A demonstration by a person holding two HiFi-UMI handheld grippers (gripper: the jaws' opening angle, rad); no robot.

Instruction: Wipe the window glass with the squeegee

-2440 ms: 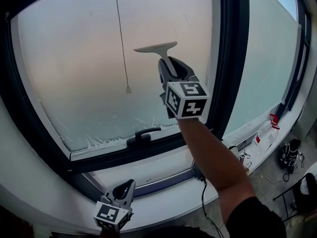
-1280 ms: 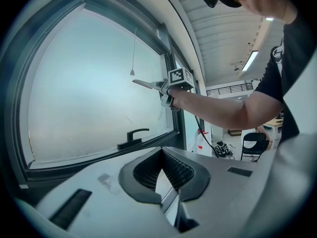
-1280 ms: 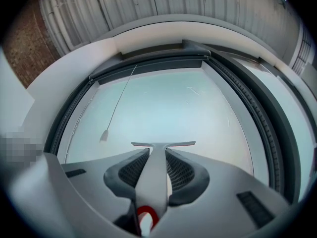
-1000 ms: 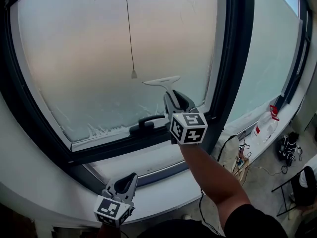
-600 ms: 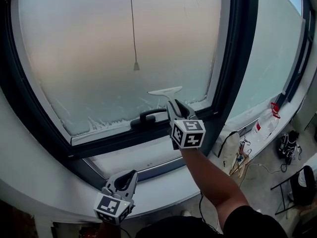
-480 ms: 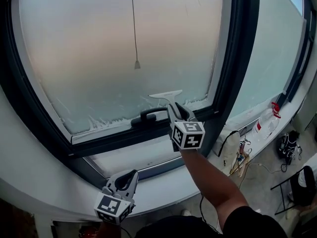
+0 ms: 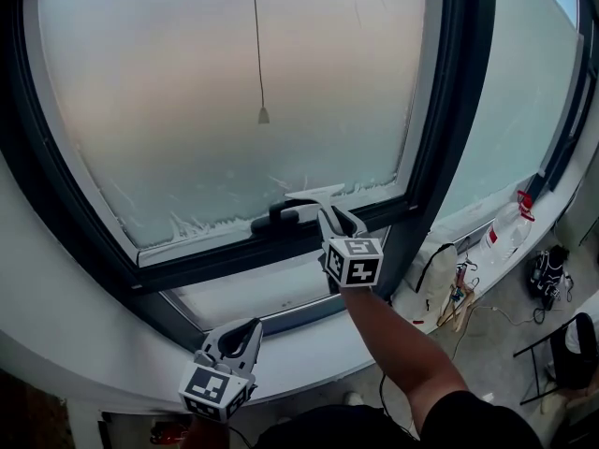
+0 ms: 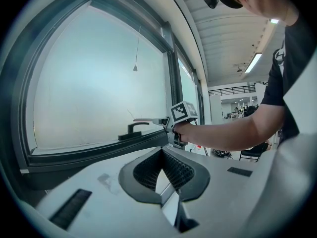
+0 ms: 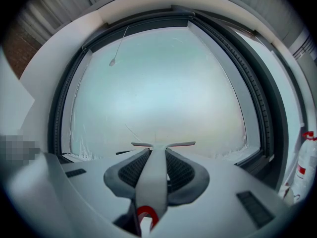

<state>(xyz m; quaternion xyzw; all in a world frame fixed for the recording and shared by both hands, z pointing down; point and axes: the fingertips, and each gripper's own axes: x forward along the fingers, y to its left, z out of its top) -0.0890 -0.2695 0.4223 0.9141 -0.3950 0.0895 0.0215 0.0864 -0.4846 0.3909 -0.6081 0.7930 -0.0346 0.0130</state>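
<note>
While low, squeegee point(image 7: 314, 194) in right gripper point(image 7: 334, 219)

The squeegee point(image 7: 316, 193) sits low on the window glass point(image 7: 168, 92), just right of the handle point(image 7: 284, 216). A cord point(image 7: 263, 112) hangs above them. A bottle point(image 7: 510, 228) stands far right.

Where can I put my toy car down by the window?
The white sill is bare between the left hand-held gripper and the arm with the squeegee. Farther right it is crowded: cables and a bottle.
</note>
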